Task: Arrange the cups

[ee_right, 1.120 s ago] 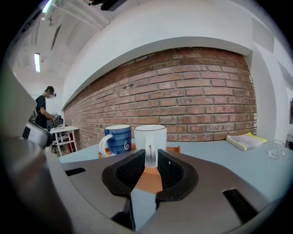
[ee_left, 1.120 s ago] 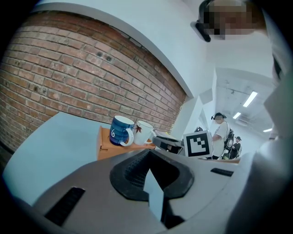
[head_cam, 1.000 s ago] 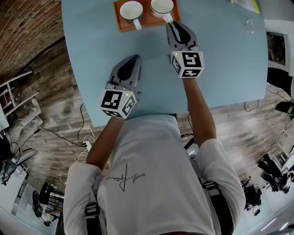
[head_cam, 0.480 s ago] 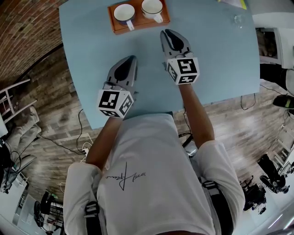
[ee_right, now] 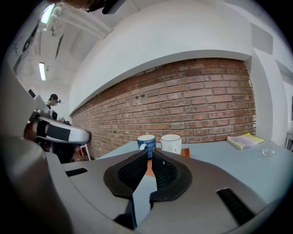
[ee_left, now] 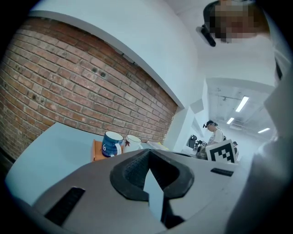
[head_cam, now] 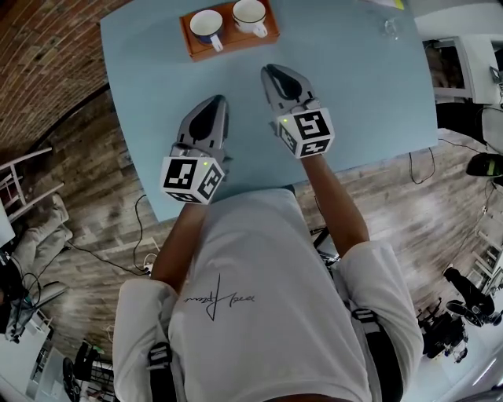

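Note:
An orange tray (head_cam: 194,43) lies at the far edge of the light blue table (head_cam: 361,86). On it stand a blue cup (head_cam: 207,25) on the left and a white cup (head_cam: 250,13) on the right, both upright. My left gripper (head_cam: 214,103) hovers over the near part of the table, shut and holding nothing. My right gripper (head_cam: 272,73) is beside it, a little nearer the tray, its jaws together and holding nothing. The left gripper view shows the blue cup (ee_left: 111,143) and white cup (ee_left: 133,141) beyond the left gripper (ee_left: 149,151). In the right gripper view both cups (ee_right: 146,142) (ee_right: 171,143) stand past the right gripper (ee_right: 149,151).
A small clear glass (head_cam: 391,27) and a yellow book (ee_right: 245,140) sit at the table's far right. A brick wall (ee_right: 197,100) runs behind the table. The table's near edge is at the person's waist. Other people are in the background room.
Both grippers have drawn back from the tray toward the person. The right gripper, close to the white cup's handle a second ago, is now well clear of it.

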### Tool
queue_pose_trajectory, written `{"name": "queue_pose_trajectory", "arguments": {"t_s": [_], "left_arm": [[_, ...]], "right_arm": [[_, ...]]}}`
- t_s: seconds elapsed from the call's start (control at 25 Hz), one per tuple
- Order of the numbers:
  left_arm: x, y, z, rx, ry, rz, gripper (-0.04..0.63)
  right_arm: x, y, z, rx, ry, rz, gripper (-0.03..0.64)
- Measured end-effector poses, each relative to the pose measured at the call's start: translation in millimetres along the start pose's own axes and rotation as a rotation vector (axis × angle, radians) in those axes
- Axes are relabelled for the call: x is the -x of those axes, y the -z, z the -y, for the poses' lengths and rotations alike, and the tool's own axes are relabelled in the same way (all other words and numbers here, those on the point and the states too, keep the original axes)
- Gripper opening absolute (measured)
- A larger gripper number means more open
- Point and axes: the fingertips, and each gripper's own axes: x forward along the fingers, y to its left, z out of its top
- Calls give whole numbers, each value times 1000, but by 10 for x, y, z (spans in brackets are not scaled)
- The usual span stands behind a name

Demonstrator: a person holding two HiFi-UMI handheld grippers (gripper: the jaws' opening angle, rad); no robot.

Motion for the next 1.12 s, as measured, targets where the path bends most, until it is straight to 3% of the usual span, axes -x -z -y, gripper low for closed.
{"name": "queue_pose_trajectory", "arguments": {"t_s": [0.52, 1.12], "left_arm": [[300, -197, 146, -11, 29, 54, 7], [555, -257, 372, -30, 122, 37, 8]], "right_arm": [[546, -391, -376, -11, -3, 35, 28], [984, -565, -928, -36, 37, 37, 20]]}}
